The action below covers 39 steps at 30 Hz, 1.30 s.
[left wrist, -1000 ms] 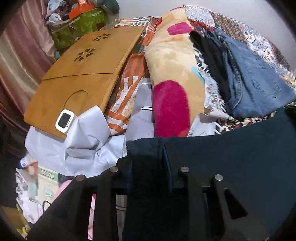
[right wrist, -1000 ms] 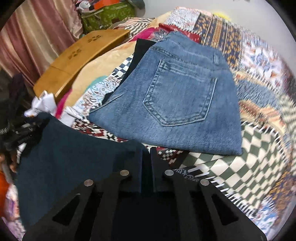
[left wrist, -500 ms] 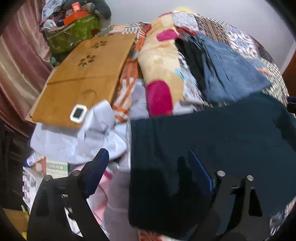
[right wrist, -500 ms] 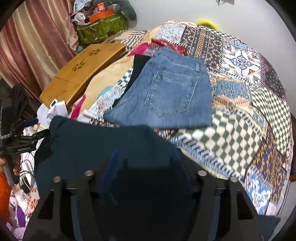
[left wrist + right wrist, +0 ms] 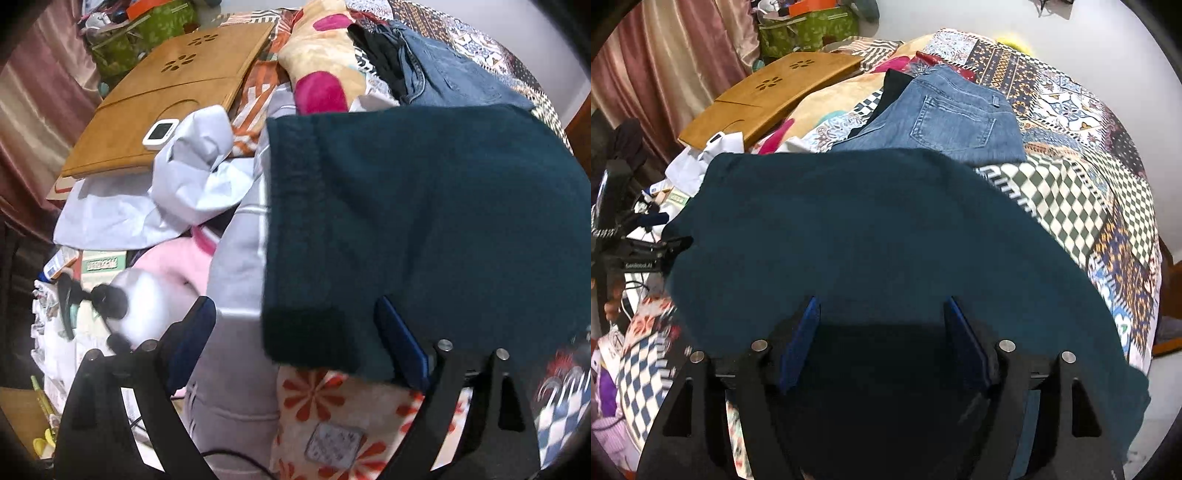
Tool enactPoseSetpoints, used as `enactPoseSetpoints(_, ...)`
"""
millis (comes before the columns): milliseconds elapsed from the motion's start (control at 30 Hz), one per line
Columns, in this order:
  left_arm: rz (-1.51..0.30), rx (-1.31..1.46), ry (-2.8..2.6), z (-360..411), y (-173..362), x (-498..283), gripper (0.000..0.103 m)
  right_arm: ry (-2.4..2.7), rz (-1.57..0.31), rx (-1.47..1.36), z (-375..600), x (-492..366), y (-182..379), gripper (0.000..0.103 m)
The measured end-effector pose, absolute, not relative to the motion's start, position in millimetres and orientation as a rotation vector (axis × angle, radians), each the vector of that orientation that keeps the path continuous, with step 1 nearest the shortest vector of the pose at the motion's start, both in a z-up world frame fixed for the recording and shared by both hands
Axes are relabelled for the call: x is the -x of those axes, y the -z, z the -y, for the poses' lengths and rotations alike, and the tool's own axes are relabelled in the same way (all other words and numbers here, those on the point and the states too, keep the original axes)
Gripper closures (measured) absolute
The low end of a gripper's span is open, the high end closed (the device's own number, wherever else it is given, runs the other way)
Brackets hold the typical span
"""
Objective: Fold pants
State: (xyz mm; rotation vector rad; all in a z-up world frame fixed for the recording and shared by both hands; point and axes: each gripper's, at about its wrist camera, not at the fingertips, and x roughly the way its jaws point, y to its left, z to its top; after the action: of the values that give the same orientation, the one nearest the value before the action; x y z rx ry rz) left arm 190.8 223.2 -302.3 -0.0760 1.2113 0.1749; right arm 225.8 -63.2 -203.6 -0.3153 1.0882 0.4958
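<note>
The dark teal pants (image 5: 871, 236) lie folded flat on the patterned bed, also in the left wrist view (image 5: 424, 221). My left gripper (image 5: 291, 332) is open, its jaws spread wide at the pants' near left corner, holding nothing. My right gripper (image 5: 881, 332) is open above the pants' near edge, jaws wide apart and empty. The left gripper also shows at the pants' left edge in the right wrist view (image 5: 653, 251).
Folded blue jeans (image 5: 945, 118) lie on the quilt (image 5: 1071, 184) beyond the teal pants. A wooden lap desk (image 5: 166, 96) with a small white device (image 5: 160, 133), a flowered bolster (image 5: 317, 62), white cloth (image 5: 177, 192) and clutter lie to the left.
Both grippers have opened and let go of the teal pants, which now lie flat on the bed. Both grippers have drawn back toward the near edge.
</note>
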Motion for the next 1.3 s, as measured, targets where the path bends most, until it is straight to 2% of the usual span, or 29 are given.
enactPoseSetpoints(233, -1.176, 0.001, -0.213, -215.8, 276.0, -176.9, 0.013, -0.556, -1.123, 0.229, 92.3, -206.5, 192.1, 0.037)
enactPoseSetpoints(400, -1.089, 0.015, -0.210, -201.0, 236.1, -175.7, 0.013, -0.443, -1.028, 0.166, 133.7, -224.4, 172.7, 0.035)
enactPoseSetpoints(600, -1.045, 0.025, -0.181, -165.1, 209.5, -192.7, 0.013, -0.216, -1.060, 0.111, 206.0, -267.3, 204.5, 0.035)
enactPoseSetpoints(667, -1.047, 0.030, -0.163, -152.2, 207.3, -202.1, 0.013, -0.167, -1.093, 0.100, 232.8, -270.2, 224.1, 0.033)
enactPoseSetpoints(700, -1.052, 0.030, -0.153, -143.3, 207.2, -208.0, 0.013, -0.172, -1.089, 0.055, 248.8, -265.6, 231.0, 0.027)
enactPoseSetpoints(833, -1.065, 0.006, -0.126, -108.3, 209.3, -231.5, 0.013, -0.177, -1.102, -0.111, 306.1, -240.4, 245.8, 0.022)
enactPoseSetpoints(1100, -1.108, -0.040, -0.008, -21.8, 223.0, -287.6, 0.013, -0.165, -1.083, -0.158, 346.9, -177.2, 242.7, 0.022)
enactPoseSetpoints(1300, -1.093, -0.212, 0.060, 43.6, 234.0, -301.6, 0.013, -0.069, -1.062, -0.168, 397.3, -156.4, 225.5, 0.023)
